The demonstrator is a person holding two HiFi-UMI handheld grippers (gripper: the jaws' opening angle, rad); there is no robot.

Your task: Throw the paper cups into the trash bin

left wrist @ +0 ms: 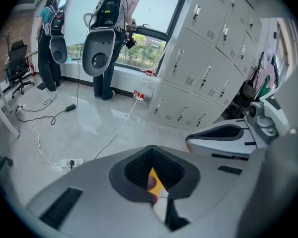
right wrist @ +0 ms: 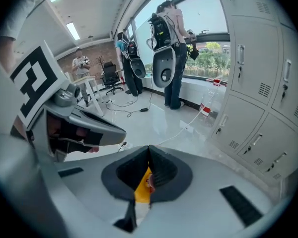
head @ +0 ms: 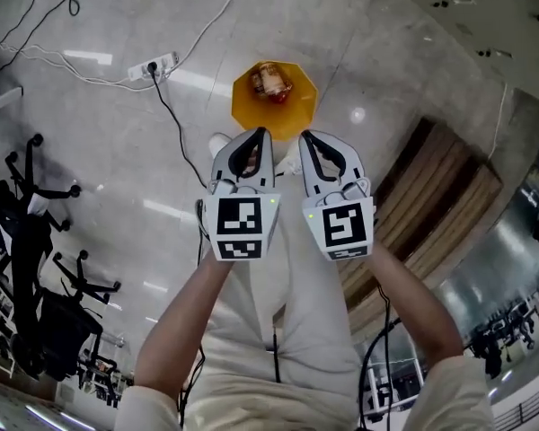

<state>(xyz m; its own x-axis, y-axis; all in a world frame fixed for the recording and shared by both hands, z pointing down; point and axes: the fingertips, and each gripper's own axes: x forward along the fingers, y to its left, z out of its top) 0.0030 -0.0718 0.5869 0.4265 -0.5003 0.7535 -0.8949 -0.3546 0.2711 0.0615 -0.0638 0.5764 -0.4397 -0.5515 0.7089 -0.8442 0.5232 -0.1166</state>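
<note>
An orange trash bin (head: 244, 106) stands on the floor straight below me, with crumpled paper cups (head: 271, 81) lying inside it. I hold both grippers side by side above its near rim. The left gripper (head: 262, 135) is shut, its tips meeting with nothing between them. The right gripper (head: 305, 138) is likewise shut and empty. In the left gripper view the closed left gripper (left wrist: 151, 150) shows a sliver of the orange bin (left wrist: 156, 185) through the gap behind its tips. The right gripper view shows the right gripper (right wrist: 149, 150) closed over the same bin (right wrist: 141, 190).
A power strip (head: 153, 65) with trailing cables lies on the glossy floor to the left. Black office chairs (head: 36, 241) stand at the far left, a slatted wooden bench (head: 431, 214) to the right. Grey lockers (left wrist: 203, 58) and people (left wrist: 109, 33) by the window are farther off.
</note>
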